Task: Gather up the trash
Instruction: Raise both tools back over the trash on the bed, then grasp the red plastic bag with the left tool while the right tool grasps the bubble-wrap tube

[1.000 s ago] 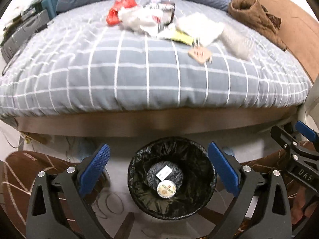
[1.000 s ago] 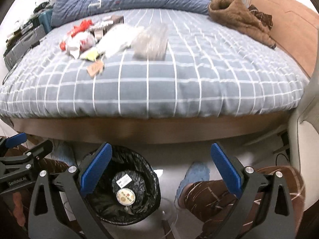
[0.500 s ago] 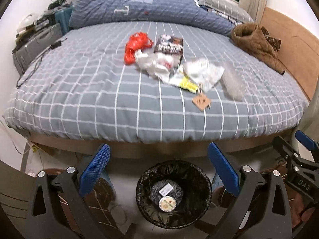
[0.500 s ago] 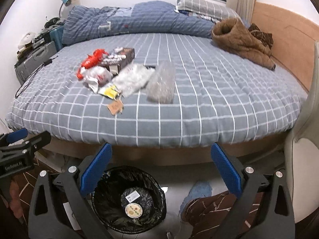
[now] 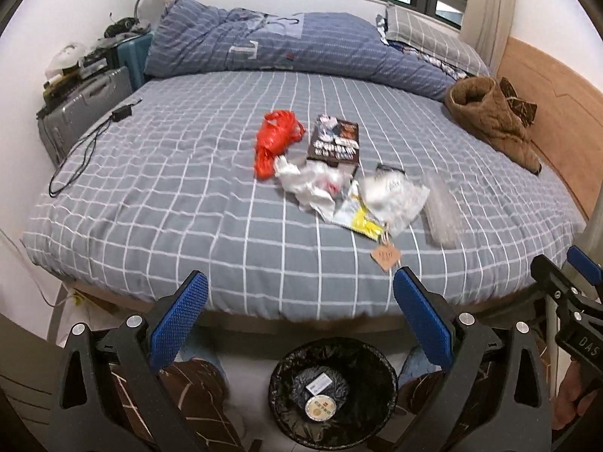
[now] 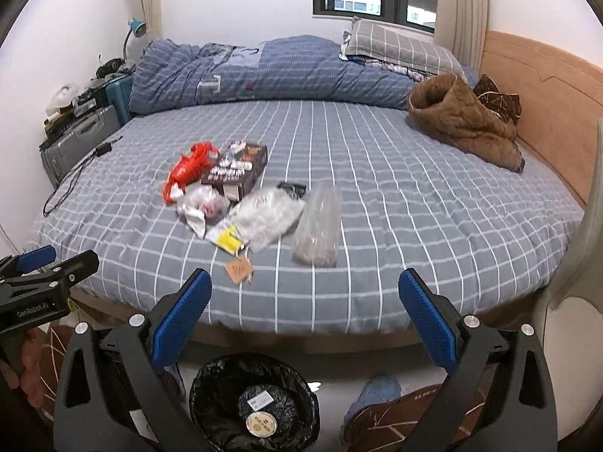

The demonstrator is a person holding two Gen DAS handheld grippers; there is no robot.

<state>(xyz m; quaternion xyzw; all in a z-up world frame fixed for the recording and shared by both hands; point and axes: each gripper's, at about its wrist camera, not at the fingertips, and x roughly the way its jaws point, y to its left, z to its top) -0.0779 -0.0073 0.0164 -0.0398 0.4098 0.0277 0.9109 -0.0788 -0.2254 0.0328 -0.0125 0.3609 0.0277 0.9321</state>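
Both the left gripper (image 5: 299,303) and right gripper (image 6: 305,301) gape empty above the bin (image 5: 333,354); judged next: reach mid-frame to the litter pile (image 5: 339,192) on the bed (image 5: 169,196)

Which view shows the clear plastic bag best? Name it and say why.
The right wrist view. There the clear plastic bag lies near the centre of the picture, its whole length showing, apart from the other litter. In the left wrist view it sits off to the right, blurred and narrower.
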